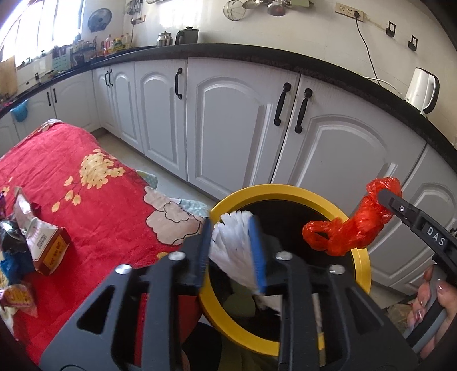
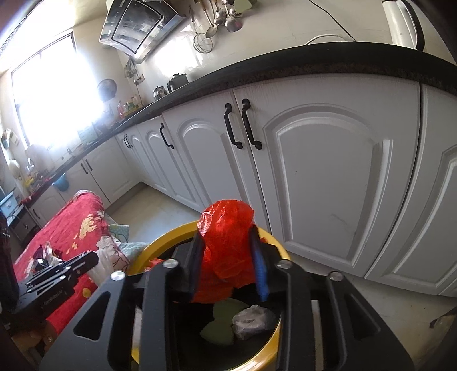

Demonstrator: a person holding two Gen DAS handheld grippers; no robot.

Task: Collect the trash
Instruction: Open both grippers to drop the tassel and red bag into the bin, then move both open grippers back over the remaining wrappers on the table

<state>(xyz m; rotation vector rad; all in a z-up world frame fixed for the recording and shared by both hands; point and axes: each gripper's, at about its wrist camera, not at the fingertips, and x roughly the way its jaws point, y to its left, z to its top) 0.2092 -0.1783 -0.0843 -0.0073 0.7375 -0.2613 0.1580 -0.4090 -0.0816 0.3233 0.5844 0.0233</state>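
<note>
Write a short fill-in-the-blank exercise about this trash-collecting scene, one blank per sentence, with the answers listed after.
1. The bin below both grippers has a rim coloured ____.
2. Between the fingers of the right gripper is a crumpled plastic bag coloured ____.
3. The left gripper has a piece of ____ paper between its fingers.
4. The cloth under the leftover wrappers is red with a ____ pattern.

Answers: yellow; red; white; flower

White wad [image 1: 237, 251] motion-blurred, bin [image 1: 364, 265] bottom hidden by gripper bodies, kettle [image 2: 402, 22] top cut off.
</note>
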